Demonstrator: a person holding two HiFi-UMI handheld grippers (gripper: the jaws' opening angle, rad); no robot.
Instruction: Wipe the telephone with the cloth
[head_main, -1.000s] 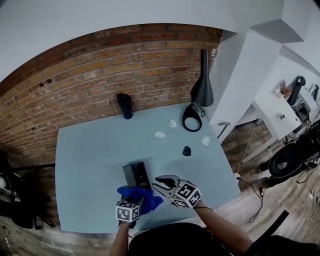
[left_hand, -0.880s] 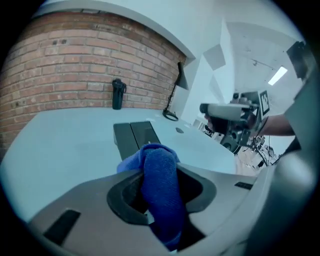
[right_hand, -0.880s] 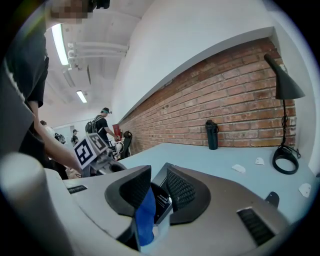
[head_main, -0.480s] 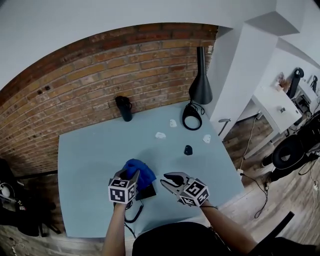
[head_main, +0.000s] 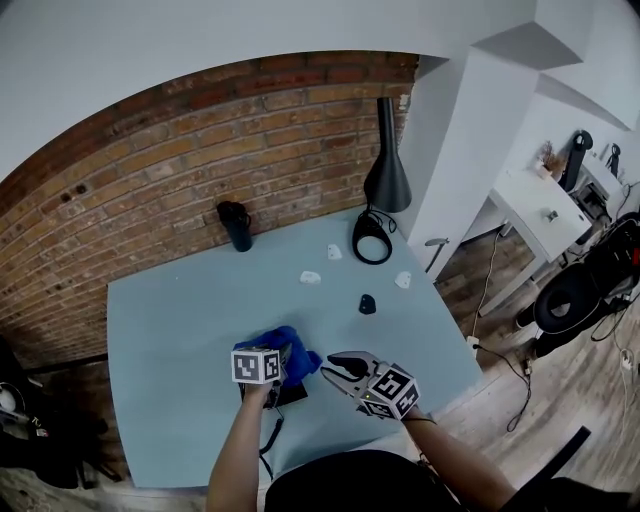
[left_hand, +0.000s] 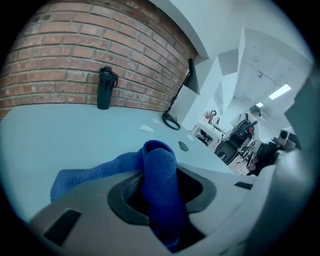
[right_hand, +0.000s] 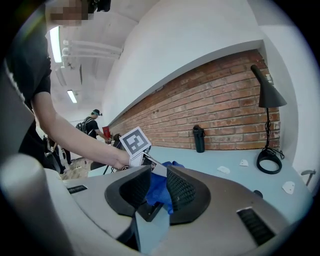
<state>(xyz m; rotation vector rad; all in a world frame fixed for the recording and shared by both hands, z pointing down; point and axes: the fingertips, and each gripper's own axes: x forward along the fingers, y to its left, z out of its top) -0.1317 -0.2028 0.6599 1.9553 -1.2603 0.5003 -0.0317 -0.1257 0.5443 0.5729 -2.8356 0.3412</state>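
On the pale blue worktop (head_main: 170, 330): by the far edge an upright black flask (head_main: 236, 226) and a black lamp (head_main: 385, 175) with a ring-shaped foot, in the right half three small white bits (head_main: 311, 278) and a small black piece (head_main: 367, 304), and near the front edge the black telephone (head_main: 292, 393).

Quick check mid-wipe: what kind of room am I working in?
Probably an office or studio-type workroom: a bare brick wall behind a pale blue table, a black desk lamp on it, and a white desk with equipment off to the right.
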